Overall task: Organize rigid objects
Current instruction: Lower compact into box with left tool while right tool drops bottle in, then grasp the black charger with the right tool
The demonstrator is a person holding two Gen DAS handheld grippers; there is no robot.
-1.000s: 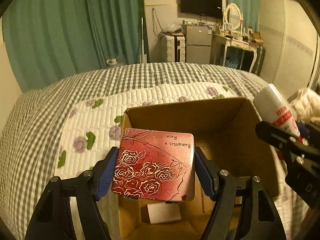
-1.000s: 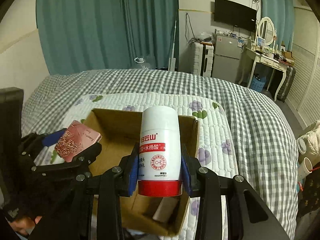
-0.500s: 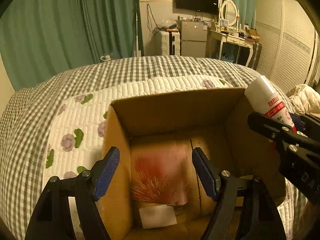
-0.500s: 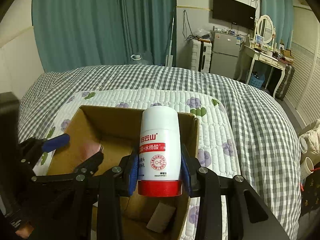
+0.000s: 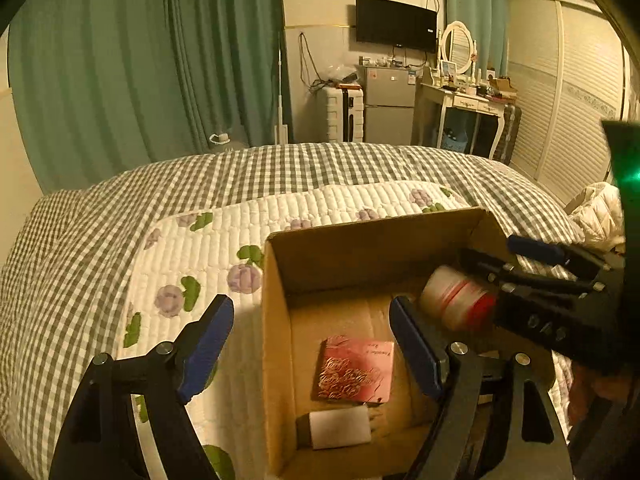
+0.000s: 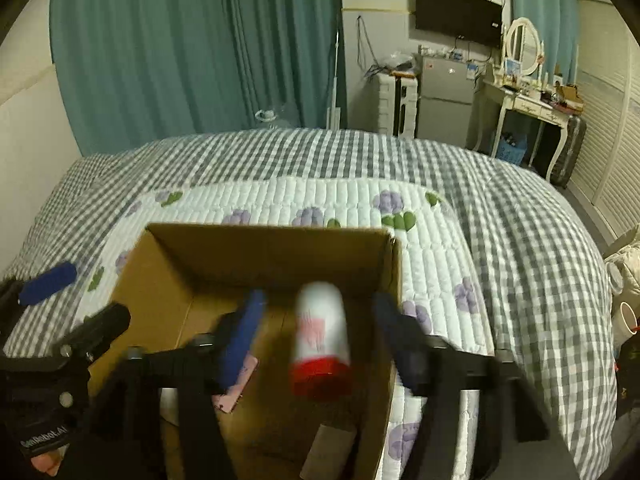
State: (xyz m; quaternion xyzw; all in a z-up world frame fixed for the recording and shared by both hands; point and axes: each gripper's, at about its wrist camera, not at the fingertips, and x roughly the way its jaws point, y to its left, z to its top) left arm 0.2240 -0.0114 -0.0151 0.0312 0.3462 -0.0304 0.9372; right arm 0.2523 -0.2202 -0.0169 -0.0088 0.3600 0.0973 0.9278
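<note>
Both grippers gape over the cardboard box [image 6: 384, 360] — right gripper [image 6: 320, 340] spread, white bottle [image 6: 320, 332] loose between its fingers, apparently dropping boxward; left gripper [image 5: 312, 344] empty above the red tin [image 5: 354, 368].

We see a bed [image 5: 280, 168] under a checked cover, with a white flowered quilt [image 5: 248, 228] on top. Green curtains [image 5: 140, 64] hang behind it; a dark television [image 5: 395, 24], small fridge [image 5: 389, 106] and dressing table [image 5: 468, 100] line the far wall.
</note>
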